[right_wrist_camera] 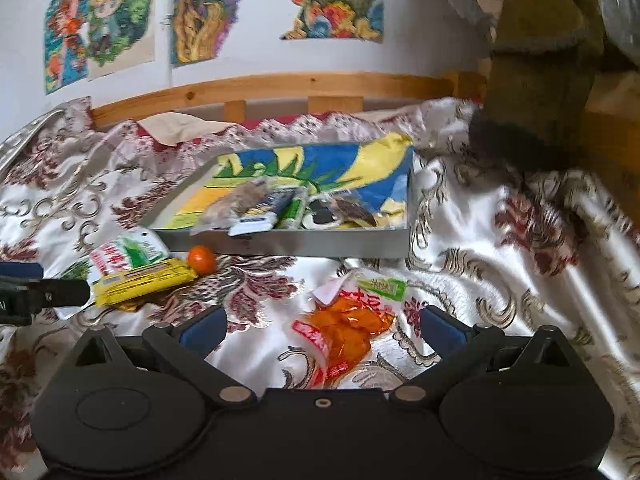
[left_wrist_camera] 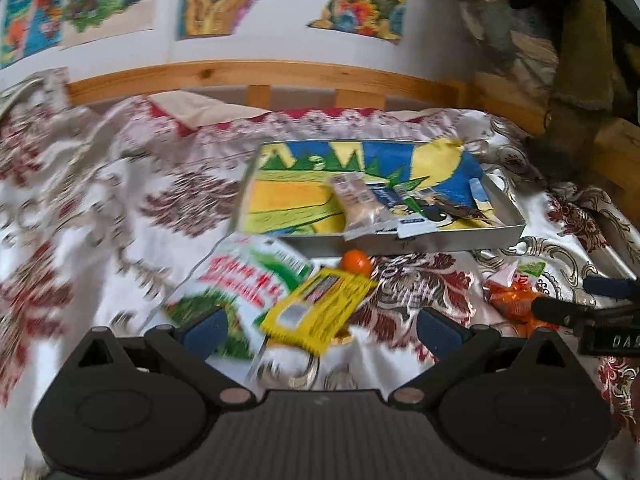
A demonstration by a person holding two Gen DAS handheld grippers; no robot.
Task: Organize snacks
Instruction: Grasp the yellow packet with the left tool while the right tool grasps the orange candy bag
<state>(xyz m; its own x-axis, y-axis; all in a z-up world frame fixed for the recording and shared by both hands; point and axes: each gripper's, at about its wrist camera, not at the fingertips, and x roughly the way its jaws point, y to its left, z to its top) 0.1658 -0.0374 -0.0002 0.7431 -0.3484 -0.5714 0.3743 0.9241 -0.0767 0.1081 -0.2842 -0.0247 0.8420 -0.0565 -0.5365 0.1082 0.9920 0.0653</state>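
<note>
A shallow grey box (left_wrist_camera: 400,242) (right_wrist_camera: 280,242) with a colourful picture lining holds several small snack packets (left_wrist_camera: 372,204) (right_wrist_camera: 256,204). In front of it lie a yellow packet (left_wrist_camera: 320,308) (right_wrist_camera: 140,282), a green-and-white packet (left_wrist_camera: 240,276) (right_wrist_camera: 124,254) and a small orange ball-shaped snack (left_wrist_camera: 356,262) (right_wrist_camera: 202,259). My left gripper (left_wrist_camera: 320,334) is open, just in front of the yellow packet. My right gripper (right_wrist_camera: 322,330) is open around an orange packet (right_wrist_camera: 348,328) (left_wrist_camera: 516,300), its fingers either side of it.
Everything lies on a rumpled white cloth with red flower patterns (right_wrist_camera: 480,280) over a bed. A wooden rail (left_wrist_camera: 260,76) and a wall with cartoon posters (right_wrist_camera: 120,20) stand behind. Dark clothing (right_wrist_camera: 540,80) hangs at the right.
</note>
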